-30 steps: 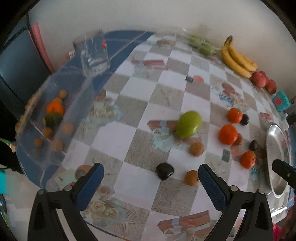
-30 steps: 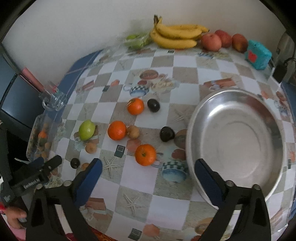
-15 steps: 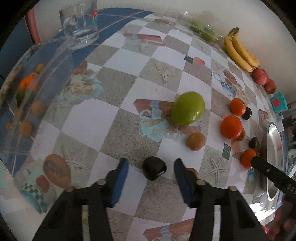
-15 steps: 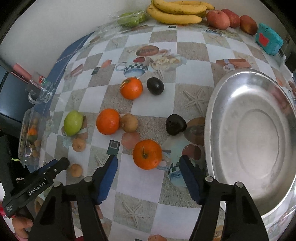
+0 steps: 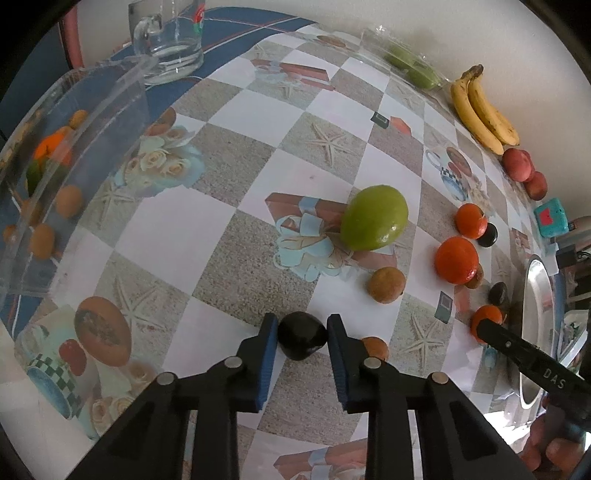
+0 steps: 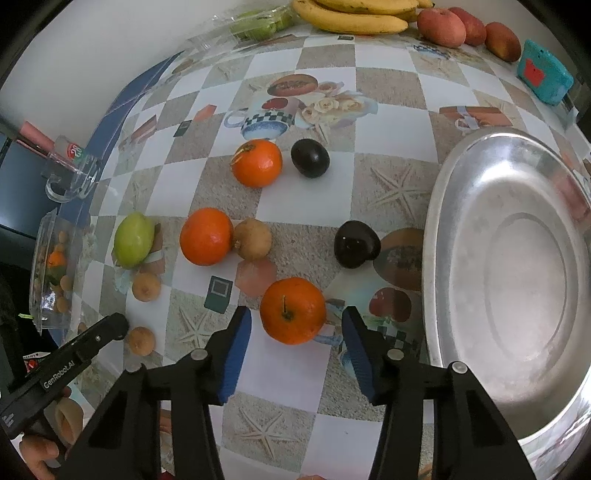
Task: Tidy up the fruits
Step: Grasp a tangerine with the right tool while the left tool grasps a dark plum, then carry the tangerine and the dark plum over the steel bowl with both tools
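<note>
My left gripper (image 5: 301, 328) has its pads against both sides of a small dark plum (image 5: 302, 334) that rests on the tablecloth. A green mango (image 5: 373, 218), brown round fruits (image 5: 386, 285) and oranges (image 5: 456, 260) lie beyond it. My right gripper (image 6: 295, 325) is open, its fingers either side of an orange (image 6: 292, 310) without touching it. Two more oranges (image 6: 206, 236), two dark plums (image 6: 356, 249), a brown fruit (image 6: 252, 239) and the mango (image 6: 133, 239) lie further out. A large steel bowl (image 6: 461, 177) stands to the right.
A clear plastic box (image 5: 48, 155) with small fruits sits at the table's left edge, a glass mug (image 5: 168, 37) behind it. Bananas (image 6: 354, 14), red apples (image 6: 441, 22), a teal box (image 6: 543, 77) and bagged green fruit (image 6: 258, 24) line the far wall.
Both grippers have lowered and advanced. The left jaws narrowed from wide open onto the dark plum. The right jaws narrowed around the nearest orange.
</note>
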`<state>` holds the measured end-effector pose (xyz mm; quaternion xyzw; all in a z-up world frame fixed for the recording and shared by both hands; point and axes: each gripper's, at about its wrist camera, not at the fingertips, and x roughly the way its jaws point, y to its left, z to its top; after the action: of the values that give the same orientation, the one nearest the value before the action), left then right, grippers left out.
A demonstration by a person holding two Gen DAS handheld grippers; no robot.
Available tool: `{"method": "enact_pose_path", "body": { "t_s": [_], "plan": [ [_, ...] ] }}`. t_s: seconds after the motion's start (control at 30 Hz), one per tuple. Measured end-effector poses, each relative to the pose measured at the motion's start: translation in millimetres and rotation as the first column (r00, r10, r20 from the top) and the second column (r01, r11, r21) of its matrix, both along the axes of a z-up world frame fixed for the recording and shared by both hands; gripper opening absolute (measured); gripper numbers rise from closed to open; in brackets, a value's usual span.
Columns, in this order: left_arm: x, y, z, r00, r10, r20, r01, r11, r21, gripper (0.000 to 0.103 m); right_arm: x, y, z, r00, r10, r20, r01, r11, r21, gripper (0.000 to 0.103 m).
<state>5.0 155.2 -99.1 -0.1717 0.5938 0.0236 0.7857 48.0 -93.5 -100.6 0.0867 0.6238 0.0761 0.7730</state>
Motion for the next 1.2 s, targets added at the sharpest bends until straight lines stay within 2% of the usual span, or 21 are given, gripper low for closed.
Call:
{"method": "enact_pose_path", "body": {
  "t_s": [0.07,0.17,0.43,0.7,0.93,1.2],
  "plan": [
    [-0.2,-0.7,0.3,1.000,0.004,-0.001,-0.004,1.000,0.001,0.029,0.4,-0.5,-1.5,1.000,-0.001,-0.007,0.001,1.000,0.011,0.043],
    [0.5,-1.7,0.5,1.000,0.015,-0.005,-0.015,1.000,-0.002,0.029,1.8,0.2,-3.1,1.000,0.000,-0.011,0.000,1.000,0.031,0.038],
    [0.3,-0.4,9.0,0.999,0.047,-0.014,-0.047,0.999,0.010,0.029,-2.1,-3.7,0.5,1.000,0.003,-0.006,-0.002,0.997,0.071,0.037],
    [5.2,-13.2,48.1,0.998,0.060,0.036,-0.062,0.997,0.045,0.029,-8.7,-9.6,34.4,0.996,0.005,0.086,-0.015,0.993,0.117,0.037],
    [25.8,-58.8,87.8,0.996,0.009,0.093,-0.015,0.998,0.064,0.029,-8.6,-35.7,65.2,0.985,-0.049,0.163,0.033,0.994,0.102,0.037],
    [53.8,-139.0,111.6,0.986,-0.107,0.127,0.099,0.993,0.067,0.029,-6.3,-94.6,77.4,0.960,-0.201,0.197,0.193,0.979,0.062,0.037]
  ]
}}
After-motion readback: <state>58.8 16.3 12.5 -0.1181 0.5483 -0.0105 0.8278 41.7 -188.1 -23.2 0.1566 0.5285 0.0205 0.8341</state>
